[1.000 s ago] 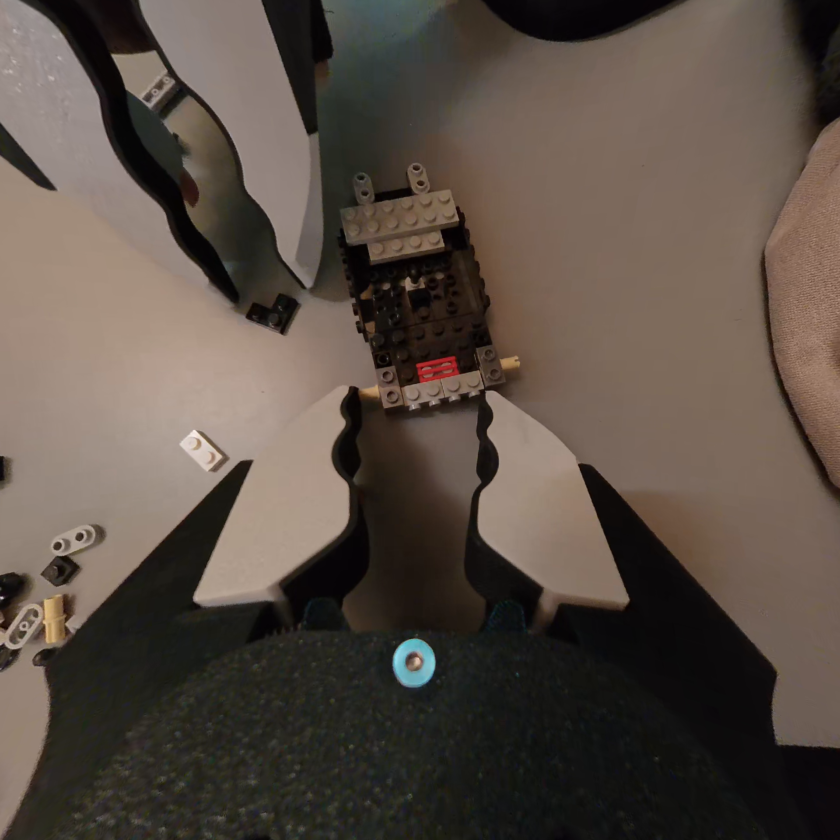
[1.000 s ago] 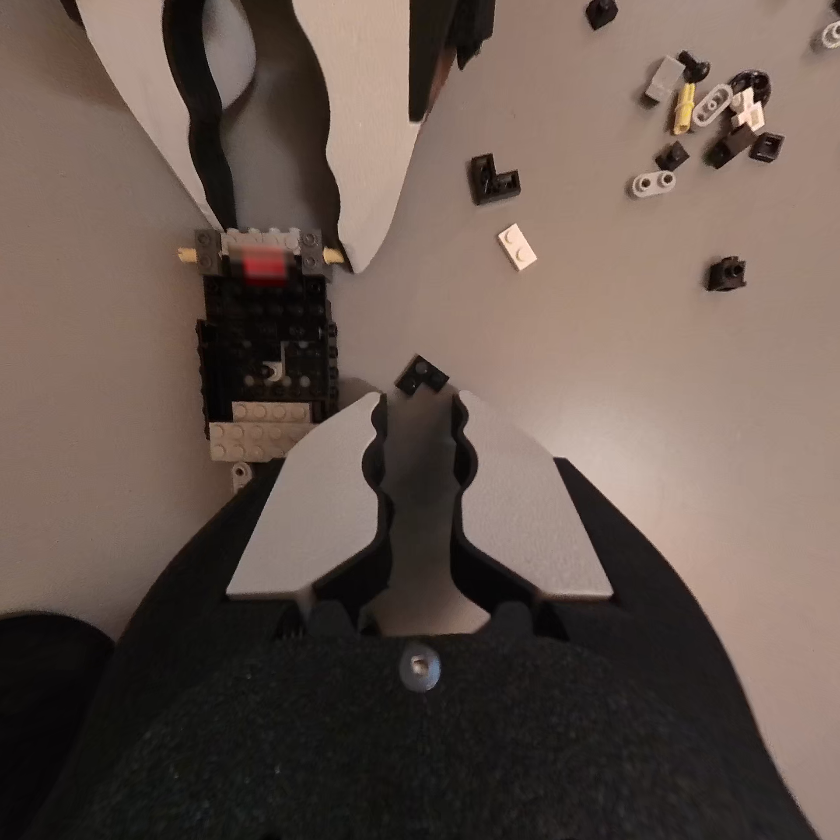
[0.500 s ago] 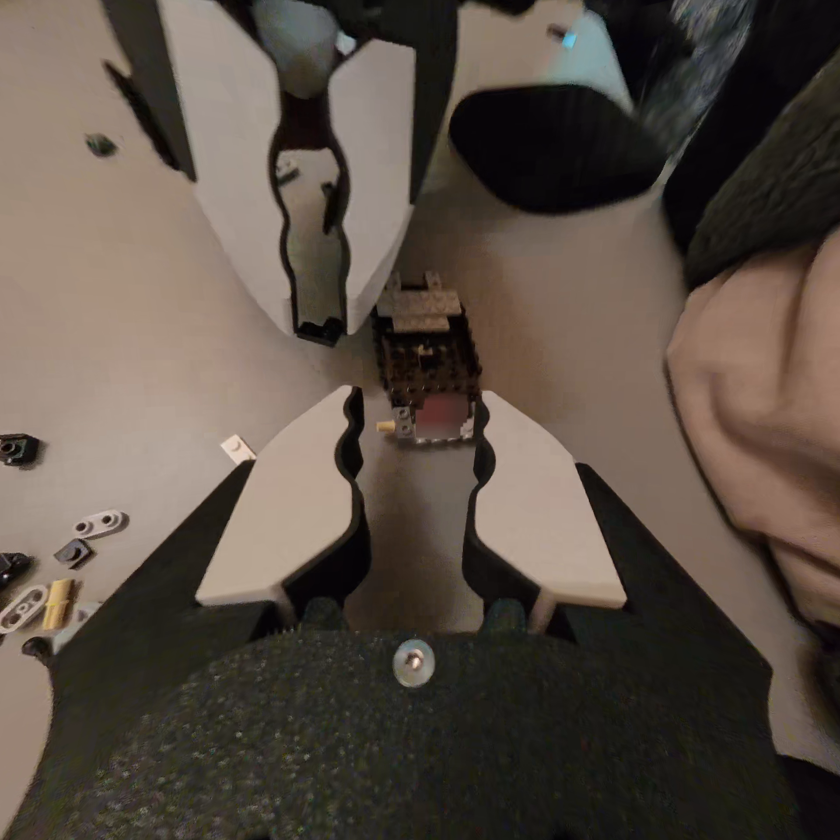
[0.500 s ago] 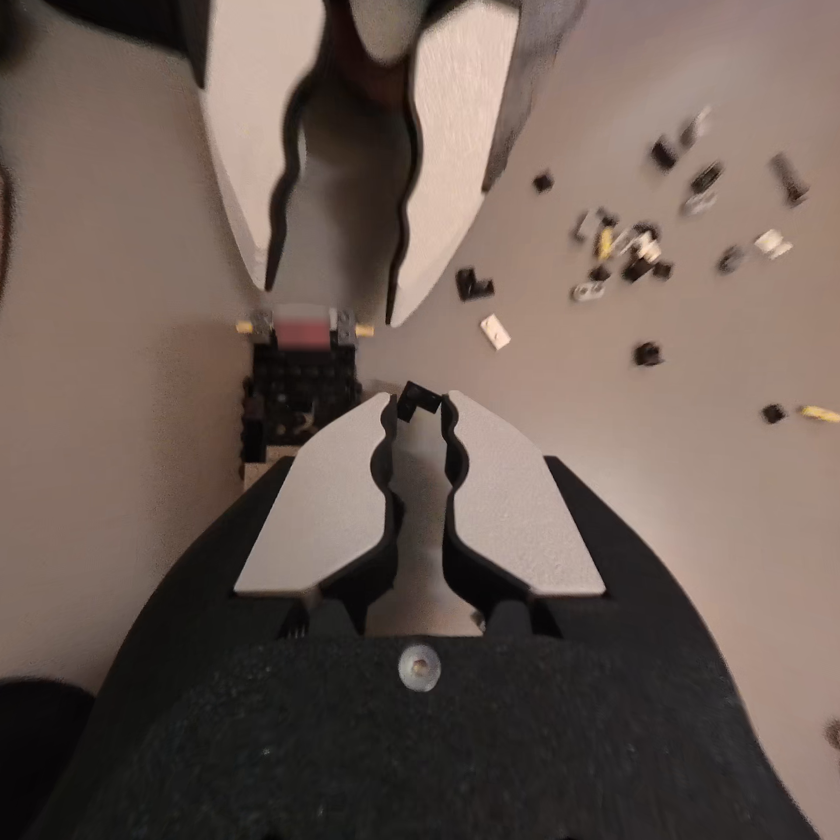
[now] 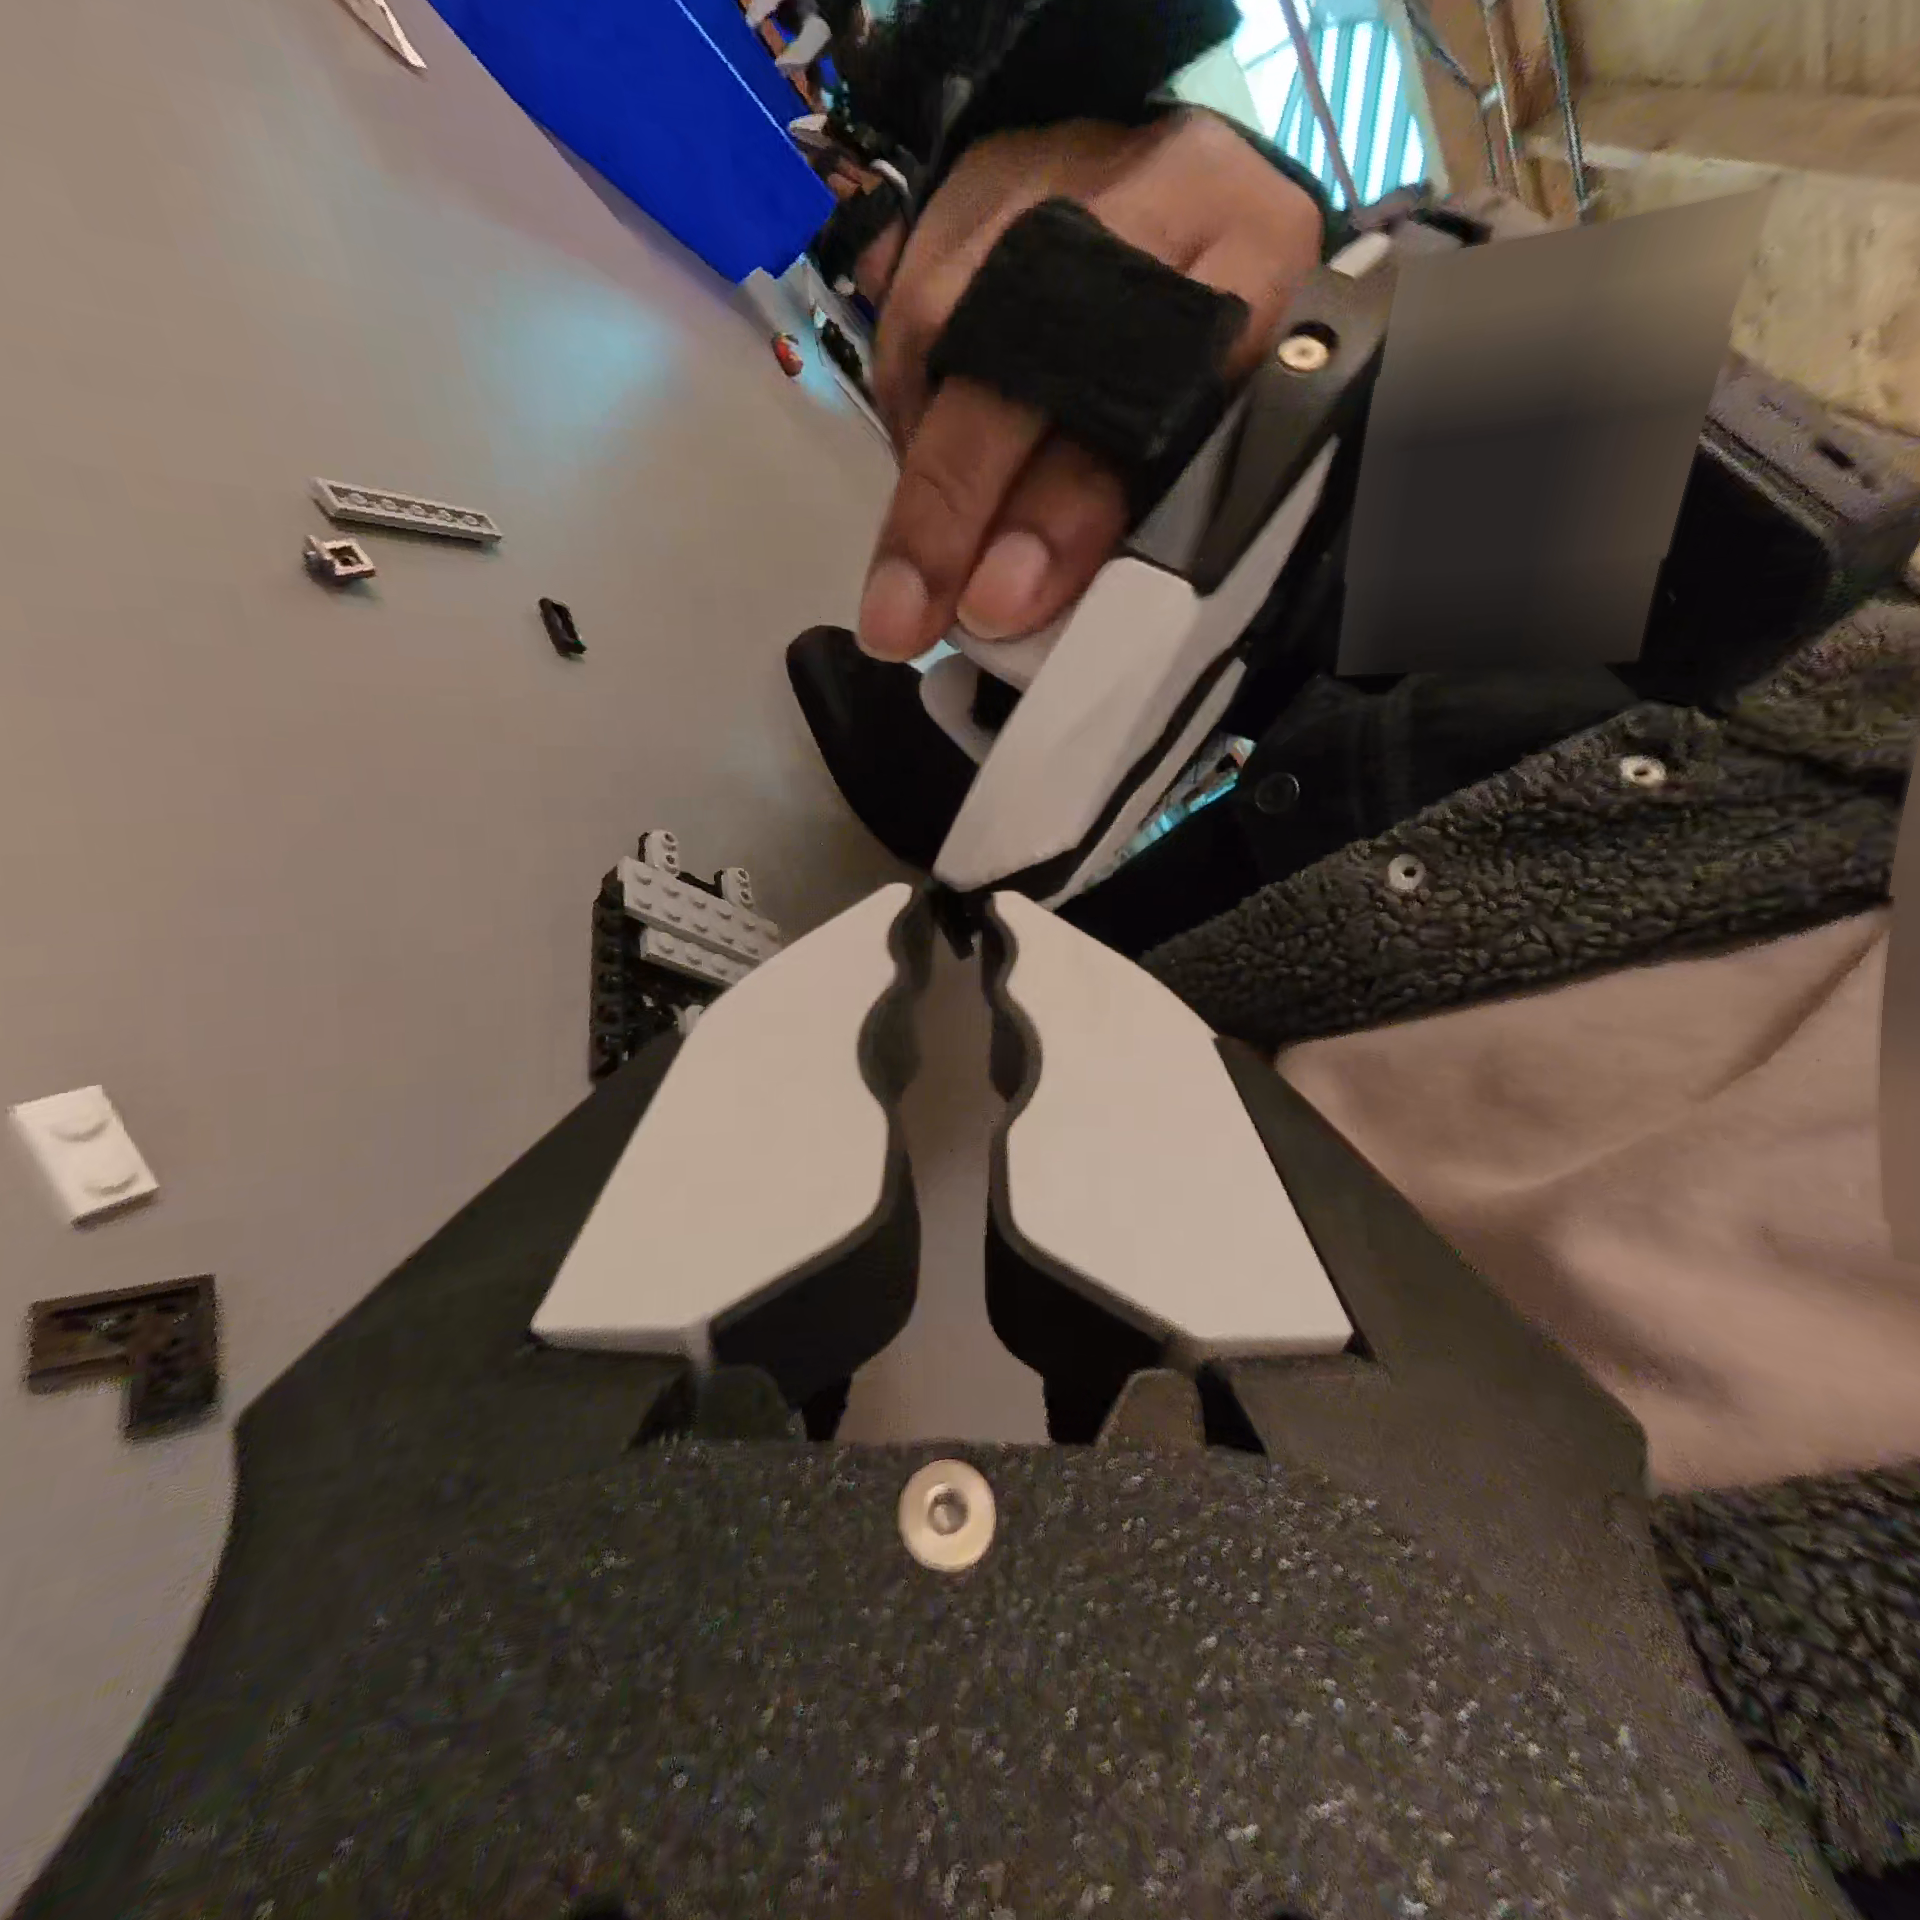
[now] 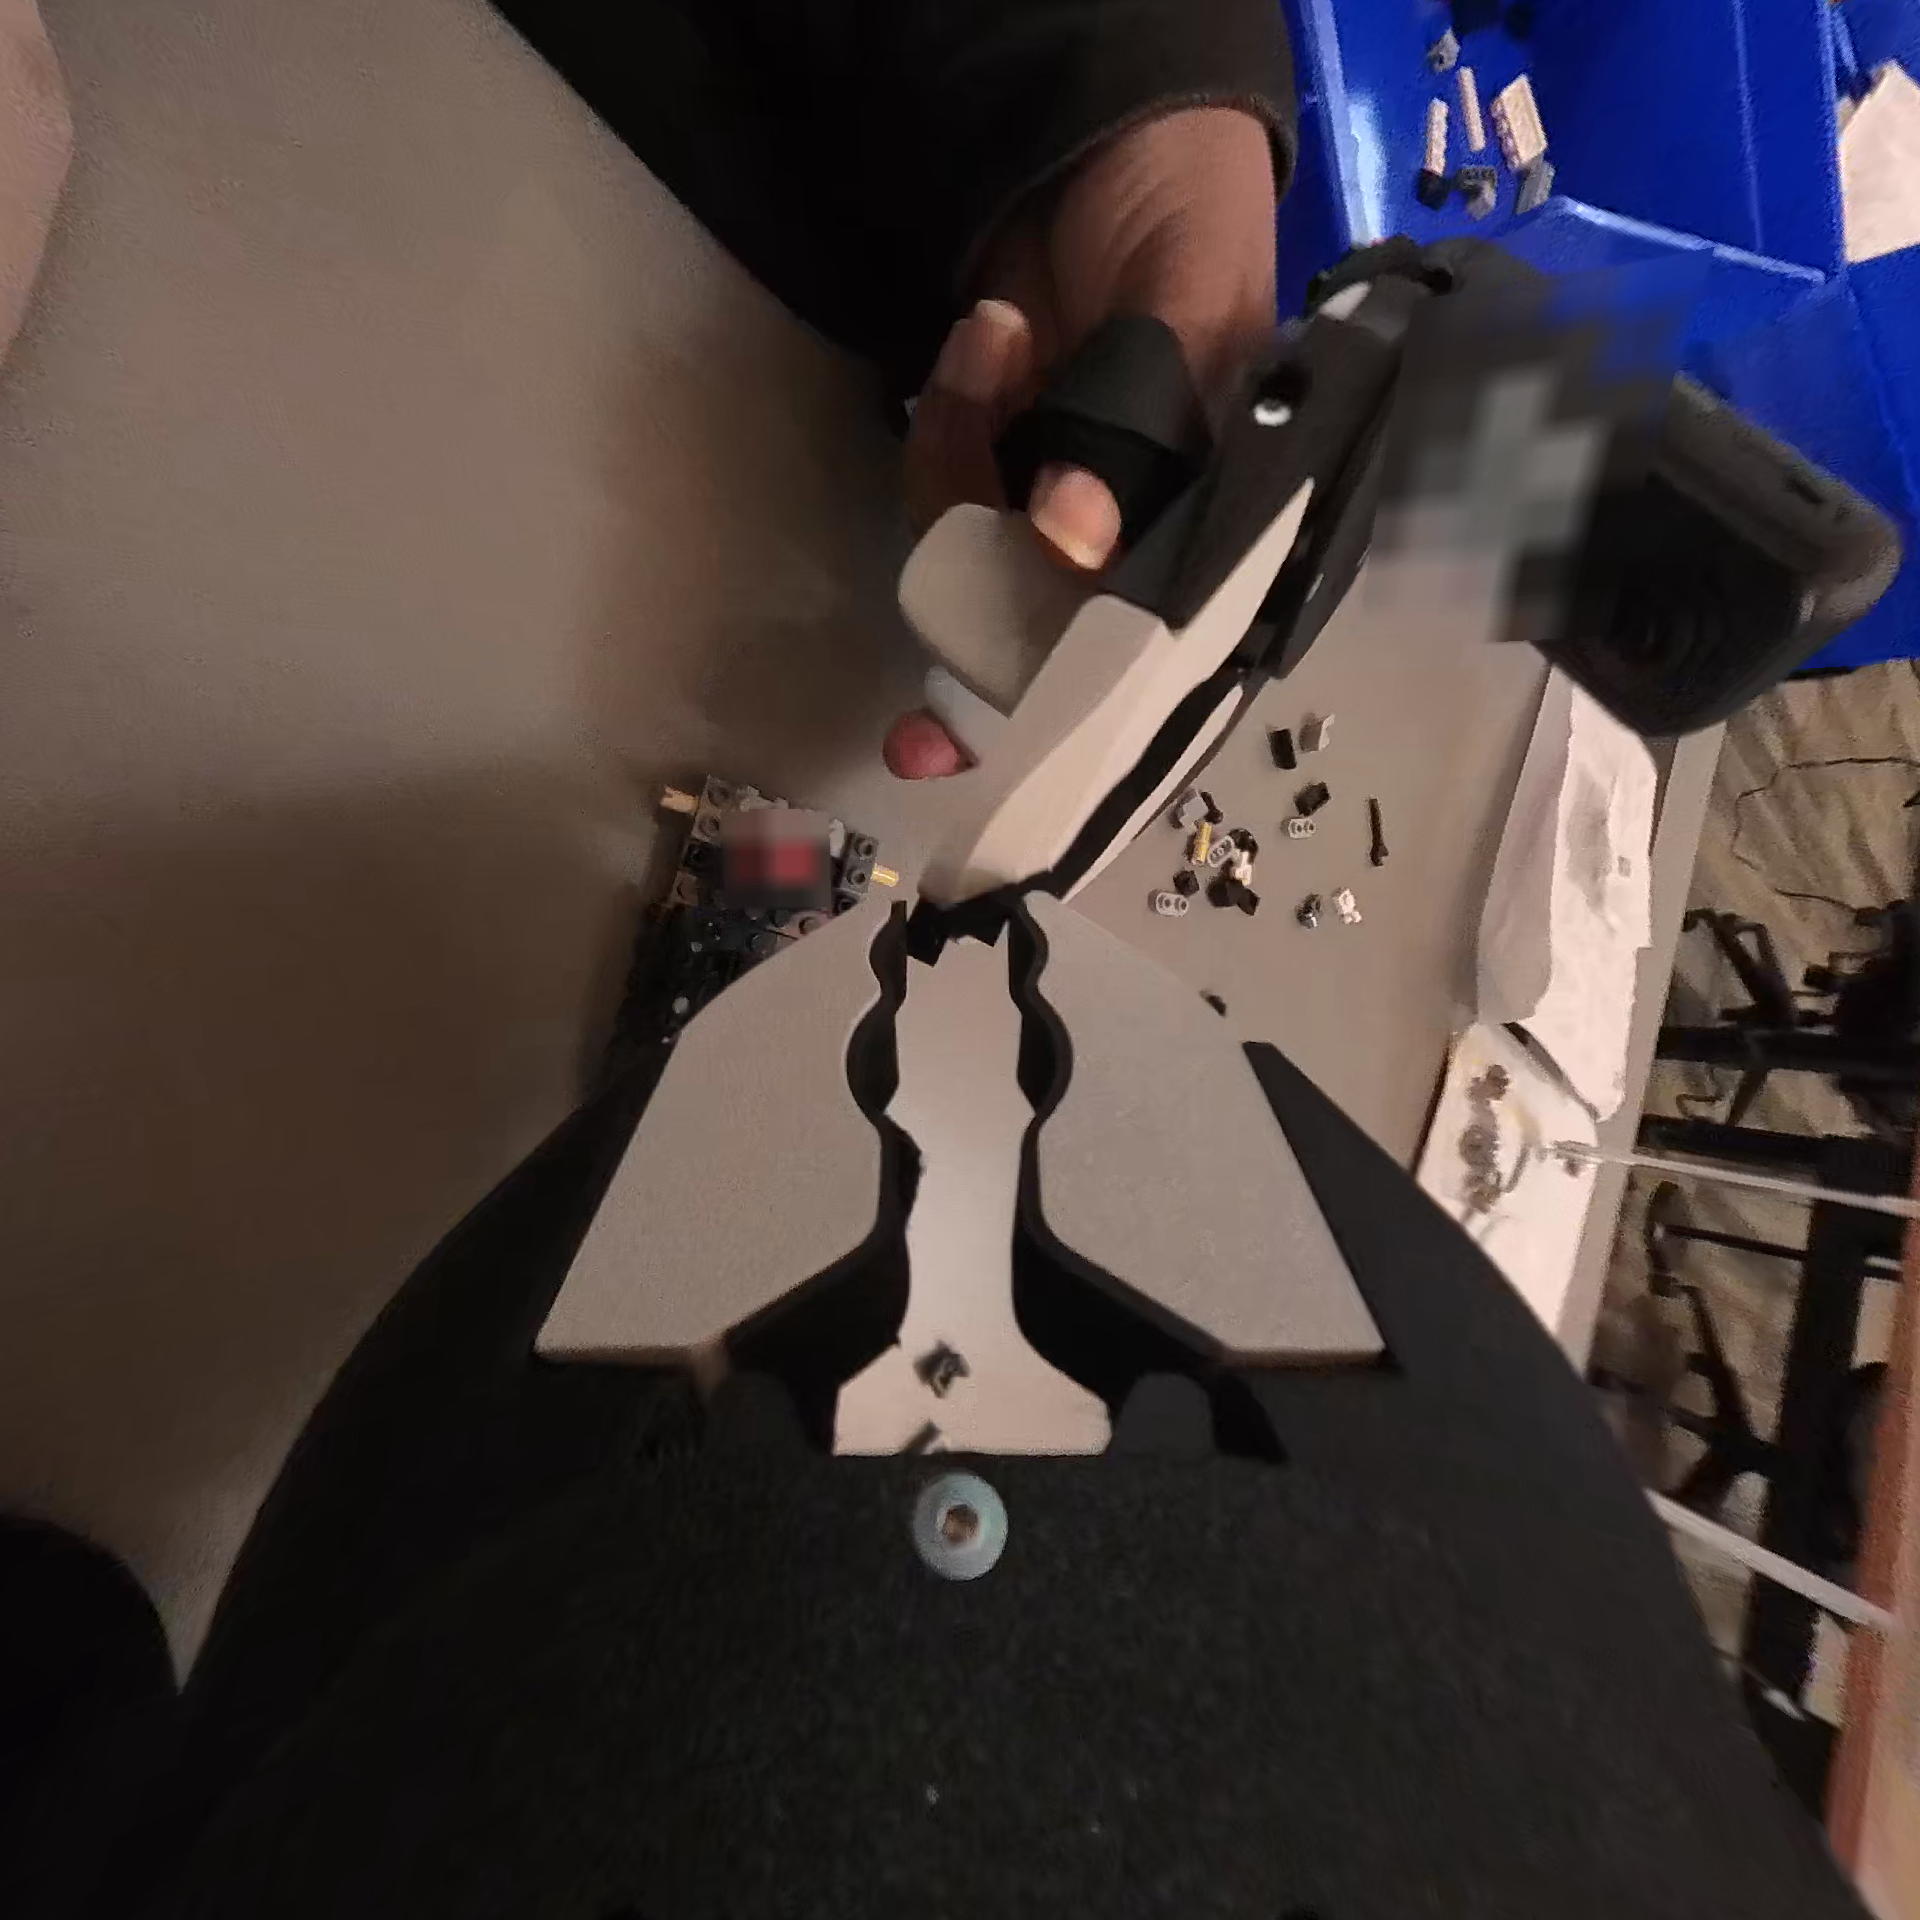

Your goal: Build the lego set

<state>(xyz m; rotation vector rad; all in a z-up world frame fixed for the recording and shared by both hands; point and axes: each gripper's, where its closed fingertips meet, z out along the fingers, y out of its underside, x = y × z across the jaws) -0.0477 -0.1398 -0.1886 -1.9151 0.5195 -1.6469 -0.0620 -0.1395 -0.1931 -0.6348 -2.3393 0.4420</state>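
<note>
Change since earlier frames: both grippers have lifted off the table and tilted; their tips now meet in the air above the model, where before they lay low over the table at opposite ends of it.
Left gripper [image 5: 951, 920]: jaws nearly closed, tips pinching a small black piece [image 5: 958, 928].
Right gripper [image 6: 961, 925]: jaws narrowed and clamped on the same small black piece [image 6: 928, 940], which it carried up from the table beside the model.
Contact: the two grippers' tips touch at the black piece; both grip it.
Hands: a right hand [image 5: 1049, 416] with a black finger strap holds the far gripper in the left wrist view; a left hand [image 6: 1101, 343] does the same in the right wrist view.
Lego model [image 5: 665, 935]: on the grey table [image 5: 312, 831], below the grippers; black studded body, light grey plates at one end, tan axle pins [image 6: 677, 800] at the other.
Writing: none legible; a patch on the model's end is blurred.
Loose parts: white plate [image 5: 83, 1153], black L-shaped plate [image 5: 130, 1345], long grey plate [image 5: 405, 511], scattered small pieces [image 6: 1247, 862].
Background: blue bin [image 6: 1558, 208] holding further pieces.
</note>
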